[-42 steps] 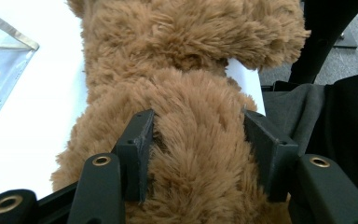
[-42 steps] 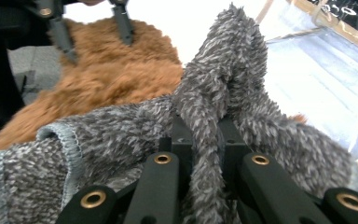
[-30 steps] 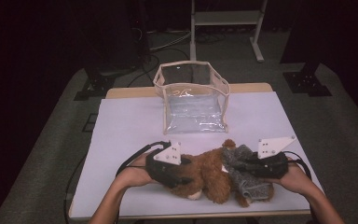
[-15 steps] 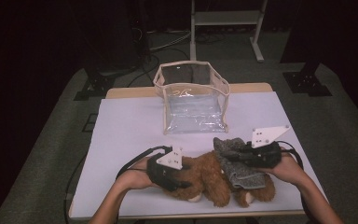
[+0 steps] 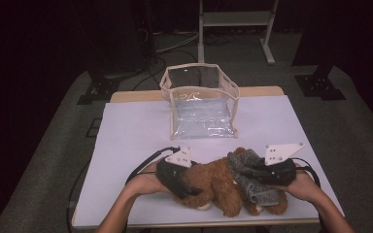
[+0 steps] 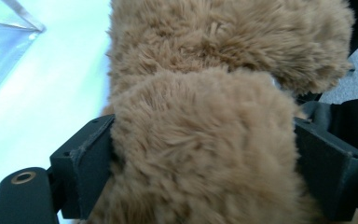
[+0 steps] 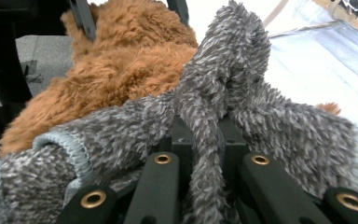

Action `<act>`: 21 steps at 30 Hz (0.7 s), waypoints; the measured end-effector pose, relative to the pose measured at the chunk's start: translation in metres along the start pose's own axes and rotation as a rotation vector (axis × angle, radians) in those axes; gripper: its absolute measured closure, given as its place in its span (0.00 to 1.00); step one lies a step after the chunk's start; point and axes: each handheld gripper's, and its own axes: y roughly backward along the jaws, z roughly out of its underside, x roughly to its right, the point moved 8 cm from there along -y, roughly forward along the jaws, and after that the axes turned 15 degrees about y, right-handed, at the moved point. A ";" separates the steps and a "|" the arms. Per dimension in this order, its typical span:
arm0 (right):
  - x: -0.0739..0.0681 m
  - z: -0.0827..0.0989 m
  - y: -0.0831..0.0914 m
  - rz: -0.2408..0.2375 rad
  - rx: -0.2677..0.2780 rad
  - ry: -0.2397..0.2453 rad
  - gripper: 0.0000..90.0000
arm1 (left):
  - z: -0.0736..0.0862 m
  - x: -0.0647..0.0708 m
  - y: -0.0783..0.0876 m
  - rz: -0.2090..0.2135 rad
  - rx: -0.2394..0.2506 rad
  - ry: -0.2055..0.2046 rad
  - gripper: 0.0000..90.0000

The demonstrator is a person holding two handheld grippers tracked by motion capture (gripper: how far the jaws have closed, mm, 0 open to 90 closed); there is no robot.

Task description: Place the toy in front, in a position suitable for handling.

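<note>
Meanwhile, dressing a fluffy brown plush teddy bear point(image 5: 218, 187) in a fuzzy grey knitted garment point(image 5: 250, 177) at the white table's point(image 5: 136, 136) six o'clock edge.

Left gripper point(image 6: 200, 154) just opened wide, straddling a furry limb; right gripper point(image 7: 205, 140) clenched on grey fabric; clear plastic pouch point(image 5: 201, 104) at twelve o'clock.

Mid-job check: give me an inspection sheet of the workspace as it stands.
Surface: white table top, bare around the work.
Job's things: brown teddy bear lying at the near edge; grey fuzzy garment draped over it.
Clutter: clear plastic pouch, standing open at the far side.
Grippers: left gripper has just been opening its jaws, which flank the bear's plush; right gripper shut on the garment.
Cables: black cable trailing from the left gripper.
Surroundings: grey carpet, dark room, metal stand behind.
</note>
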 end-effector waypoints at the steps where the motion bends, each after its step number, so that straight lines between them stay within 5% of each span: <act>1: -0.001 0.001 0.000 0.001 0.003 -0.004 0.90 | 0.000 0.001 -0.002 0.002 -0.005 -0.002 0.15; 5: 0.001 0.003 0.001 0.009 0.023 -0.024 0.90 | 0.001 -0.003 0.000 -0.058 -0.042 -0.065 0.48; 8: 0.005 0.002 0.000 0.018 0.029 -0.029 0.90 | -0.002 -0.007 0.005 -0.099 -0.039 -0.097 0.62; 15: 0.024 -0.008 -0.005 0.043 0.046 -0.030 0.89 | -0.007 -0.023 0.019 -0.176 -0.021 -0.125 0.67; 21: 0.044 -0.024 -0.020 0.047 0.047 -0.020 0.89 | -0.016 -0.046 0.045 -0.288 -0.009 -0.139 0.67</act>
